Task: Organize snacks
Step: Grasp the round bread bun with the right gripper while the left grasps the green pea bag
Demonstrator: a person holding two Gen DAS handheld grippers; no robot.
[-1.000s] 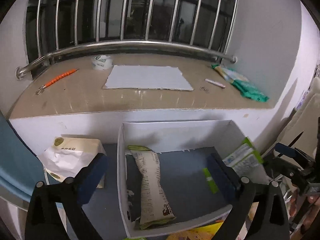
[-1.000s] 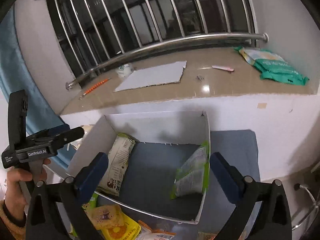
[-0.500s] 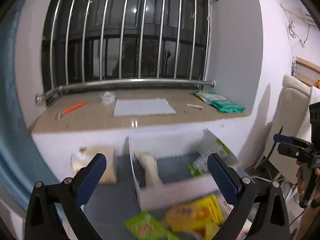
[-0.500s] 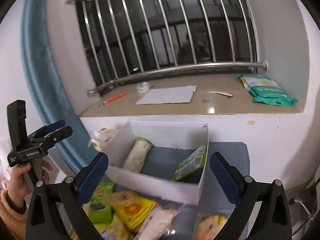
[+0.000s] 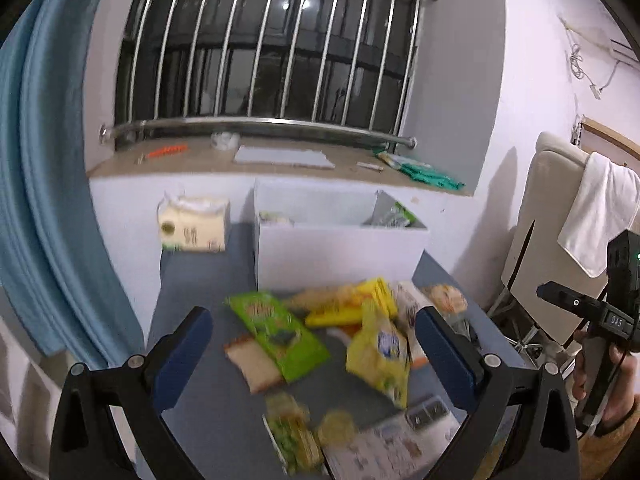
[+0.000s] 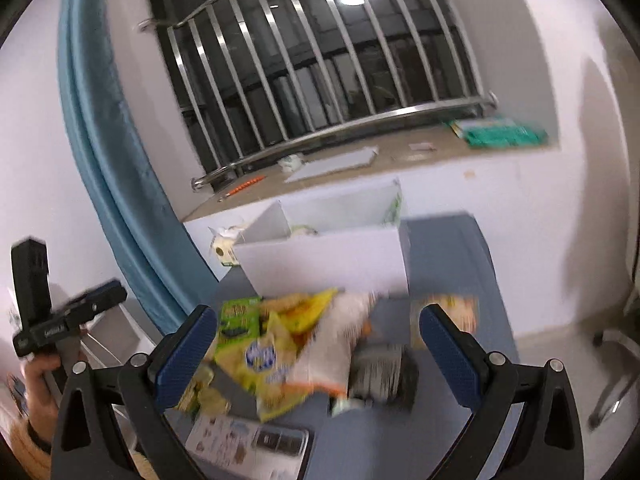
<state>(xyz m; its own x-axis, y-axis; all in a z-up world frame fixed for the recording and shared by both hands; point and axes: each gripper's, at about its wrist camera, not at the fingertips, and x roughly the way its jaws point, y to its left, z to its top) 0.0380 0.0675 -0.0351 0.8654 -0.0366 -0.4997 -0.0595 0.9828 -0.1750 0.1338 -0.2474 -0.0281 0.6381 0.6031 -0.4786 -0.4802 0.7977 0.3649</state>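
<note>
Left wrist view: from above the near edge of the table (image 5: 192, 280), facing forward and down between spread fingers (image 5: 184, 344) toward the box (image 5: 340, 252) and the window (image 5: 260, 60), the snacks (image 5: 280, 328) close below. Right wrist view: from further right, tilted, facing the same box (image 6: 332, 256) and window (image 6: 320, 60), snacks (image 6: 272, 352) very near and blurred. Shared: snacks, box, sill, window. Each view catching the other gripper at its edge: right gripper (image 5: 592, 312), left gripper (image 6: 68, 320).

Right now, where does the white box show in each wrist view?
Left wrist: white box sits centre, behind the snack pile.
Right wrist: white box sits centre, slightly left, above the snack pile.
Shared landmark: the steel window rail behind it.
</note>
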